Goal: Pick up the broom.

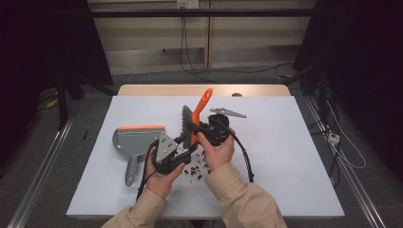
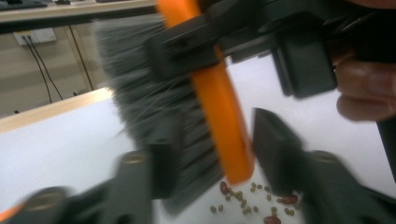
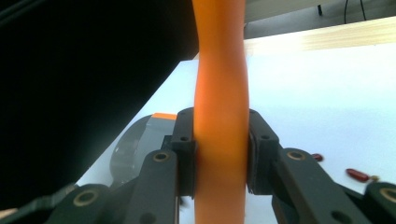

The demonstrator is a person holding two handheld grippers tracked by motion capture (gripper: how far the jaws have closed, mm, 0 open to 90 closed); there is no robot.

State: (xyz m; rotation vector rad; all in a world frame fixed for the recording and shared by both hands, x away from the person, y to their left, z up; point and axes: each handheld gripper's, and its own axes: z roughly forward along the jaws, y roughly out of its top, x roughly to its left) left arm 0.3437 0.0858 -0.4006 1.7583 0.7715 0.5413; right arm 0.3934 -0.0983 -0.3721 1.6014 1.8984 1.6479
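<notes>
Brush [image 1: 196, 116] held upright above mid-table [image 1: 285, 142], over scattered beans [image 1: 195, 172]. Right gripper [image 3: 220, 154] jaws clamped on its orange handle. Left gripper [image 2: 212, 154] jaws apart, straddling bristles and handle end; contact blurred, cannot tell. Dustpan [image 1: 135, 138] lies left, partly hidden behind left hand [image 1: 161, 178].

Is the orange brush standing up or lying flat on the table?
Standing up. The brush is lifted, its handle pointing up and away, gripped by the right gripper; beans lie on the table below.
</notes>
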